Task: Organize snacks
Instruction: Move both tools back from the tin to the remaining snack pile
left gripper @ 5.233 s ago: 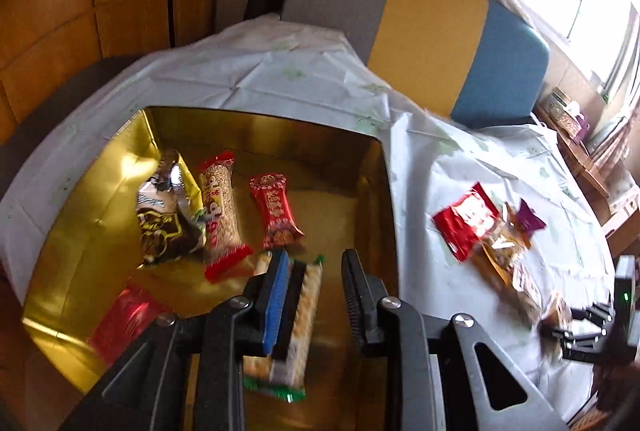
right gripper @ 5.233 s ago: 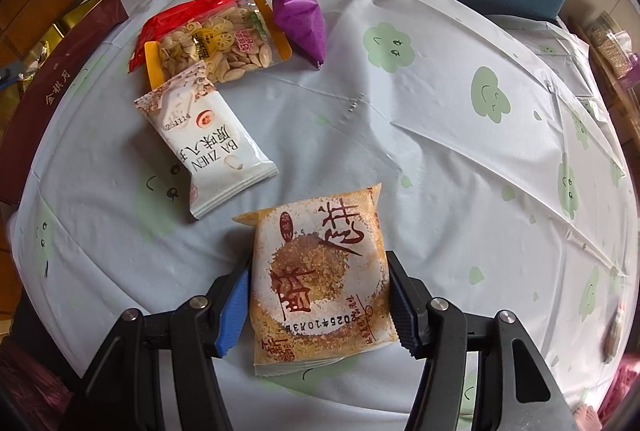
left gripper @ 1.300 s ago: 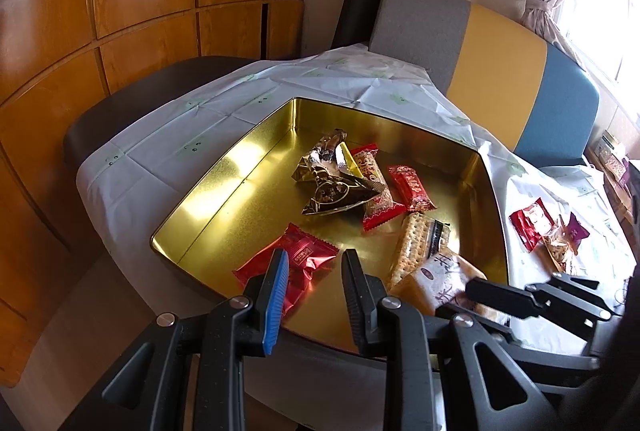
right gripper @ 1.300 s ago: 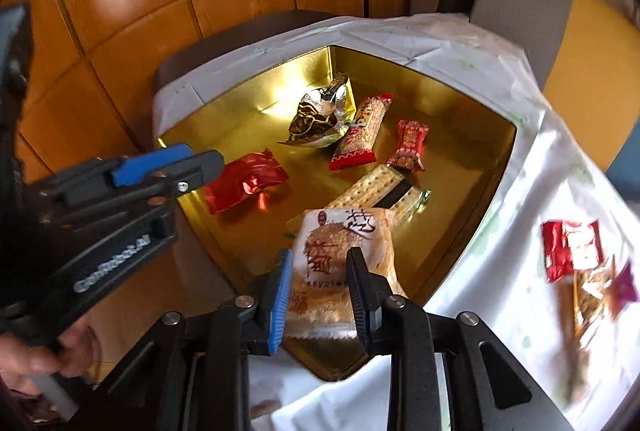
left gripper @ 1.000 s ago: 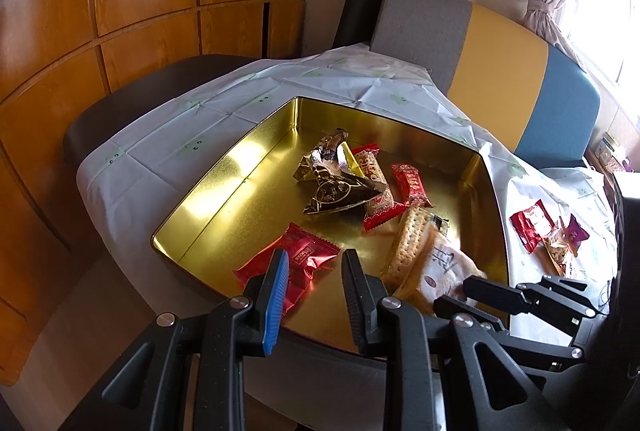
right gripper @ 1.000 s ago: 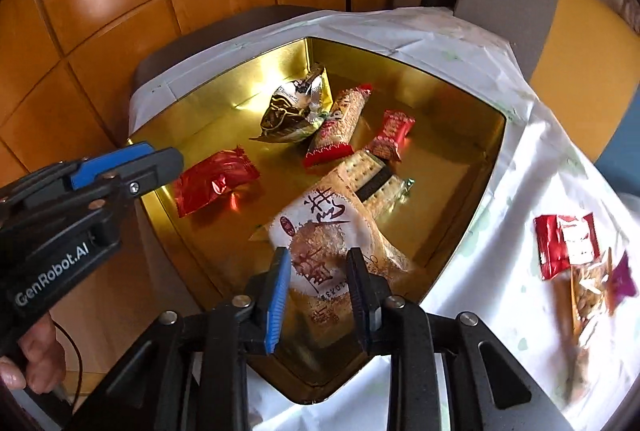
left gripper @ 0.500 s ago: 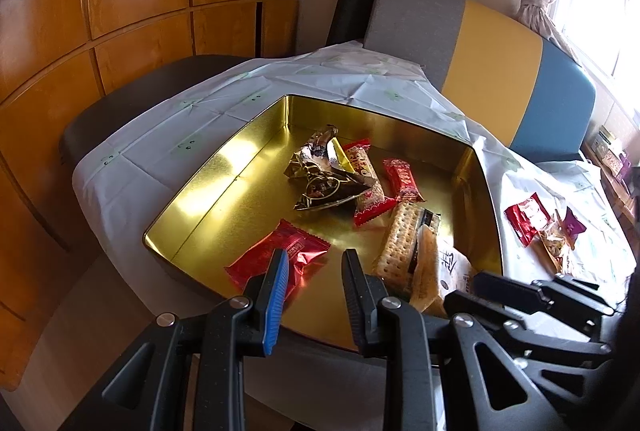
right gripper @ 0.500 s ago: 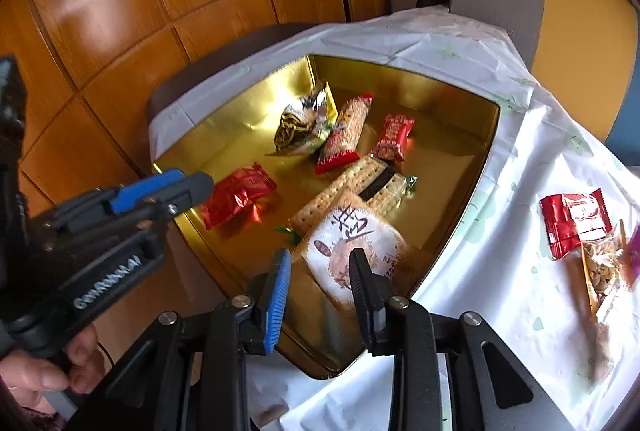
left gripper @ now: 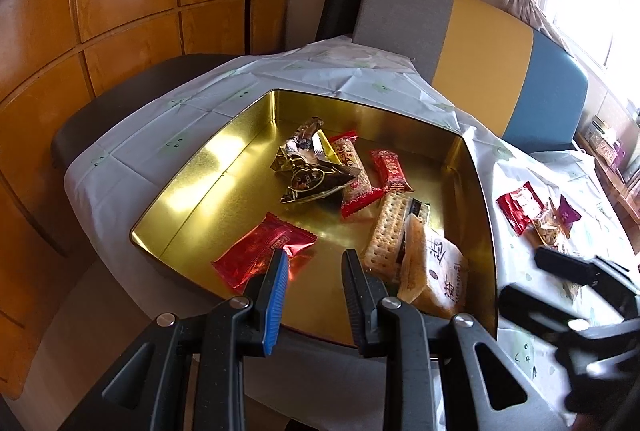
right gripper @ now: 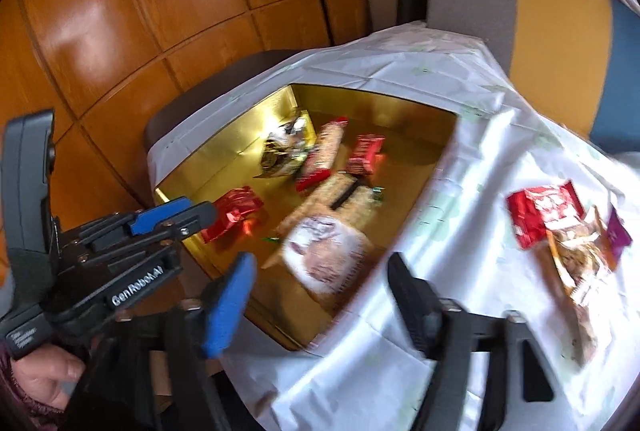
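A gold tin (left gripper: pixel 200 191) sits on the white tablecloth and holds several snacks. An orange-and-white pastry packet (left gripper: pixel 436 275) leans in its near right corner beside a cracker pack (left gripper: pixel 388 227). In the right wrist view my right gripper (right gripper: pixel 320 267) hangs above the tin's (right gripper: pixel 380 111) near edge. Its jaws are opening wide, and the pastry packet (right gripper: pixel 324 259) lies free in the tin beyond them. My left gripper (left gripper: pixel 314 259) is held over the tin's near rim, partly open with nothing between its fingers. A red packet (left gripper: pixel 264 255) lies just past it.
On the cloth right of the tin lie a red packet (right gripper: pixel 544 211), a nut bag (right gripper: pixel 576 255) and a purple packet (right gripper: pixel 618 231). A grey, yellow and blue chair back (left gripper: pixel 480 43) stands behind the table. Wooden panels (left gripper: pixel 120 11) line the left. A hand (right gripper: pixel 44 371) grips the left tool.
My right gripper let the pastry packet go into the tin's near right corner, spread its jaws and drew back and upward. The left gripper stayed put.
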Demonstrator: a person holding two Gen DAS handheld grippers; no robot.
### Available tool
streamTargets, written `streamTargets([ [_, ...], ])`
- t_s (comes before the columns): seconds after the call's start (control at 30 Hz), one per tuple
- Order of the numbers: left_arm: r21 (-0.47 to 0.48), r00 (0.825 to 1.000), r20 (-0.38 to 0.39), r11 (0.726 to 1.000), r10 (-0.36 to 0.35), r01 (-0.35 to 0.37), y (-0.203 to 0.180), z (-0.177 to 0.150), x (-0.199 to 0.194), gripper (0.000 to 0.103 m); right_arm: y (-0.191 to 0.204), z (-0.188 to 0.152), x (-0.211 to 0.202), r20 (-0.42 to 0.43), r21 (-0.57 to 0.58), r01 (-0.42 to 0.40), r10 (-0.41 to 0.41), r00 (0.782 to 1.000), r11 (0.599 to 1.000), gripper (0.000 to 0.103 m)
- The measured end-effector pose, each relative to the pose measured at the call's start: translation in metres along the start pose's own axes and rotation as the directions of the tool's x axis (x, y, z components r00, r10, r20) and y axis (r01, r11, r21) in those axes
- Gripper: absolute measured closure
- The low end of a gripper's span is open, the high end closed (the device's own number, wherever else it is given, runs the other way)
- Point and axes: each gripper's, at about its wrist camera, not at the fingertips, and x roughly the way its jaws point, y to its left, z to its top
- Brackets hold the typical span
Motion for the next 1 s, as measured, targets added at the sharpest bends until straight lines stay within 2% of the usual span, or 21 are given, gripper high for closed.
streamTargets([
  [0.17, 0.028, 1.0, -0.003, 1.0, -0.013, 0.013, -0.007, -0.001, -0.001, 0.076, -0.039, -0.008, -0.024, -0.007, 0.022, 0.07, -0.069, 0.998, 0.997, 0.01],
  [0.33, 0.017, 0.999, -0.016, 0.999, -0.046, 0.046, -0.008, 0.001, -0.002, 0.076, -0.104, -0.023, -0.054, -0.064, 0.058, 0.196, -0.193, 0.979, 0.979, 0.009],
  [0.4, 0.015, 0.997, -0.031, 0.998, -0.064, 0.065, -0.01, 0.001, -0.002, 0.076, -0.135, -0.029, -0.072, -0.076, 0.087, 0.273, -0.267, 0.961, 0.958, 0.009],
  [0.5, 0.067, 0.995, -0.035, 0.994, -0.09, 0.092, -0.023, 0.002, -0.005, 0.076, -0.18, -0.039, -0.096, -0.097, 0.144, 0.36, -0.349, 0.932, 0.922, 0.009],
  [0.63, 0.148, 0.983, -0.054, 0.973, -0.173, 0.179, -0.054, 0.006, -0.013, 0.076, -0.234, -0.05, -0.12, -0.116, 0.207, 0.465, -0.45, 0.885, 0.861, 0.009],
  [0.73, 0.217, 0.966, -0.085, 0.941, -0.246, 0.259, -0.086, 0.009, -0.016, 0.076, -0.273, -0.064, -0.129, -0.13, 0.288, 0.514, -0.499, 0.857, 0.808, 0.009],
  [0.8, 0.245, 0.945, -0.129, 0.913, -0.302, 0.325, -0.109, 0.009, -0.015, 0.076, -0.298, -0.078, -0.132, -0.149, 0.375, 0.505, -0.487, 0.861, 0.777, 0.009],
  [0.83, 0.251, 0.934, -0.154, 0.901, -0.323, 0.353, -0.119, 0.009, -0.013, 0.076, -0.307, -0.081, -0.13, -0.194, 0.398, 0.516, -0.48, 0.855, 0.759, 0.009],
  [0.87, 0.255, 0.919, -0.186, 0.886, -0.349, 0.388, -0.133, 0.008, -0.01, 0.076, -0.312, -0.082, -0.131, -0.204, 0.412, 0.524, -0.485, 0.851, 0.745, 0.009],
  [0.9, 0.257, 0.908, -0.208, 0.876, -0.363, 0.409, -0.142, 0.008, -0.007, 0.076, -0.313, -0.083, -0.134, -0.203, 0.422, 0.528, -0.491, 0.847, 0.737, 0.009],
  [1.0, 0.246, 0.869, -0.294, 0.847, -0.399, 0.472, -0.182, 0.004, 0.006, 0.076, -0.316, -0.081, -0.139, -0.191, 0.447, 0.507, -0.474, 0.859, 0.737, 0.009],
])
